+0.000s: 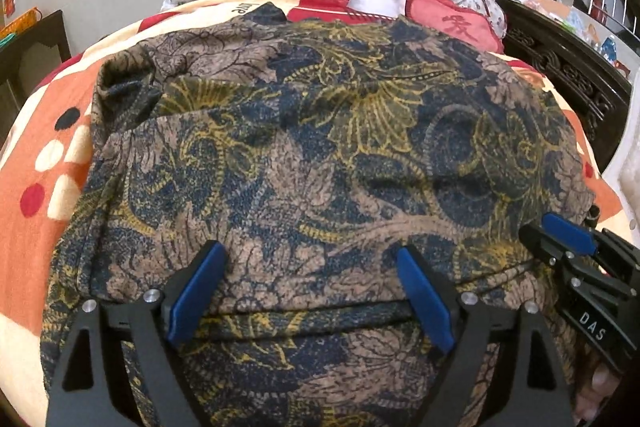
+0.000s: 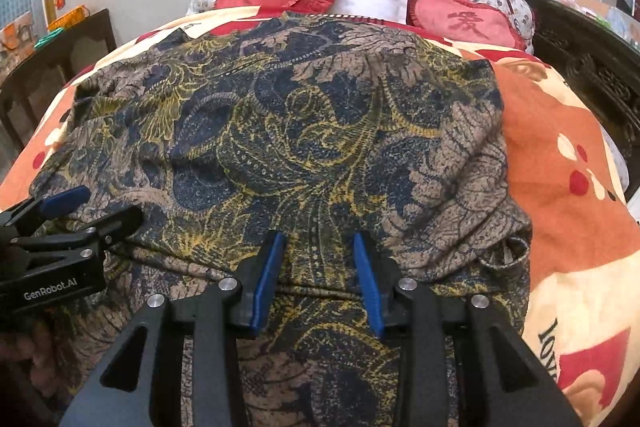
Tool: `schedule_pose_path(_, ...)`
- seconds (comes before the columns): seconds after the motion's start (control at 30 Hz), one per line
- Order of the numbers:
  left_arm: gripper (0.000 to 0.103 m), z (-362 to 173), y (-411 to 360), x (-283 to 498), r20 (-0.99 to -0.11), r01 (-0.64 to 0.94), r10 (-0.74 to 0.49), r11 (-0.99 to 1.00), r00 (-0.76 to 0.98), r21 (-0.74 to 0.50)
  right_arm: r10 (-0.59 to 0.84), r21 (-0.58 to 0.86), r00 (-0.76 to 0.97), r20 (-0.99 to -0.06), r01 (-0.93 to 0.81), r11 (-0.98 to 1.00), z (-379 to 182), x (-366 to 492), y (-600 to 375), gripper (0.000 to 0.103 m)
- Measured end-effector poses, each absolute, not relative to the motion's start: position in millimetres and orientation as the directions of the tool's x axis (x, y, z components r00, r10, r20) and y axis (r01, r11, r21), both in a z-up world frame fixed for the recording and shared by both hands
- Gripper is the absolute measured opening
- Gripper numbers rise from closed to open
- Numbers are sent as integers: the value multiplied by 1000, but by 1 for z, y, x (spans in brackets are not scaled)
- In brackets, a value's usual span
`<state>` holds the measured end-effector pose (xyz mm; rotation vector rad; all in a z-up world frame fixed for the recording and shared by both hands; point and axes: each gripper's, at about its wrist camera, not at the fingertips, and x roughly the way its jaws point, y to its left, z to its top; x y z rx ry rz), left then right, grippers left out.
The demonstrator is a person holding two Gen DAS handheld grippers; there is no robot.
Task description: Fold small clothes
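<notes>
Bedspread (image 2: pixel 560 131) bears the floral garment (image 1: pixel 320 147); your left gripper (image 1: pixel 312 255) jaws wide, right gripper (image 2: pixel 316 243) narrow, both empty: pinch the near fold evenly.

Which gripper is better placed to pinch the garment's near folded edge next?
Probably the right gripper: its narrower jaws already straddle the patterned garment at the fold. The left gripper stands much wider.

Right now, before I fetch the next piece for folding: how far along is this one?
Partly folded: the patterned garment lies on the bedspread with a fold edge across its near end. Nothing is in hand: the left gripper and right gripper hover open above it. Further folds look left.
</notes>
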<state>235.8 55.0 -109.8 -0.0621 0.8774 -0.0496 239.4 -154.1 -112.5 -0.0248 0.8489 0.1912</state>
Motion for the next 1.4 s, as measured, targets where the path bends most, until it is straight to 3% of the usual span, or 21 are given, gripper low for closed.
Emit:
schedule_pose_path(0.4, 90, -110, 55, 235, -767, 18, -68, 997, 638, -74, 157, 51, 643, -749, -180, 982, -110, 238, -152, 38)
schedule_pose_path(0.5, 90, -110, 56, 235, -767, 18, -66, 997, 638, -71, 197, 113, 634, -748, -171, 979, -98, 238, -166, 36)
schedule_pose_path(0.67, 90, -110, 57, 235, -768, 16, -65, 997, 638, -71, 129, 79, 658, -742, -105, 991, -90, 247, -195, 37)
schedule_pose_path(0.8, 90, -110, 56, 235, -767, 15, -65, 997, 638, -72, 190, 114, 643, -742, -158, 981, -106, 251, -205, 37)
schedule_pose_path(1.0, 90, -110, 56, 235, -767, 16, -65, 997, 638, -72, 125, 26, 655, -745, -159, 987, -105, 250, -194, 39)
schedule_pose_path(1.4, 90, -110, 57, 235, -767, 15, -65, 997, 638, -72, 135, 37, 654, -744, -161, 986, -107, 250, -195, 39)
